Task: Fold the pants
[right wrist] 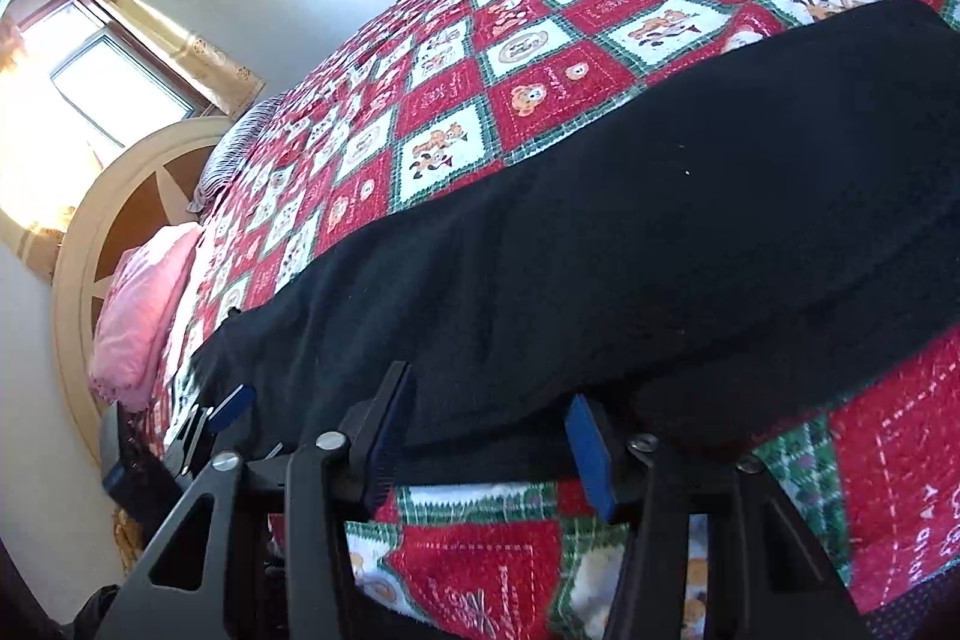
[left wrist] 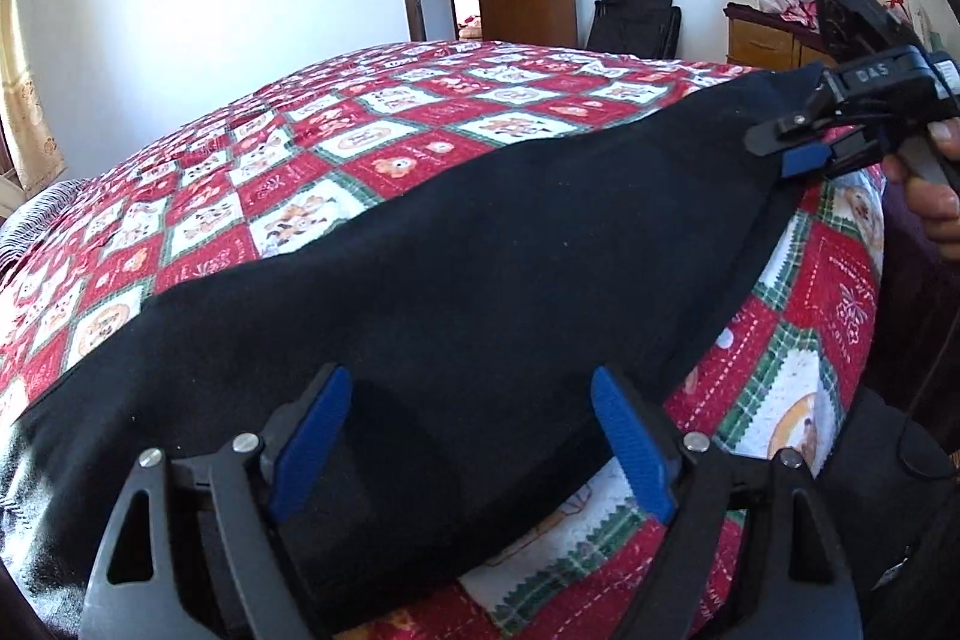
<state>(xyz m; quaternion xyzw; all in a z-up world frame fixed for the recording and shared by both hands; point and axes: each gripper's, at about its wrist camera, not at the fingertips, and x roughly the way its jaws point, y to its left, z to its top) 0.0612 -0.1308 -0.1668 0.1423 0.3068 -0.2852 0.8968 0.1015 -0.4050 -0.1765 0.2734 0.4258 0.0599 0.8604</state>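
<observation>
Left wrist view had your left tongs (left wrist: 468, 436) spread astride the pants (left wrist: 480, 244) edge, right tongs (right wrist: 480, 436) likewise unclosed; next, you needed to pinch and lift.

Pants: long black fabric pants (left wrist: 480, 268) lie flat across the bed's red, white and green patchwork quilt (left wrist: 360, 136).
Left gripper (left wrist: 471, 430): blue-padded fingers (left wrist: 312, 442) spread wide over the pants' near edge.
Right gripper (left wrist: 798, 148): at the pants' far right corner, held by a hand (left wrist: 936, 184).
</observation>
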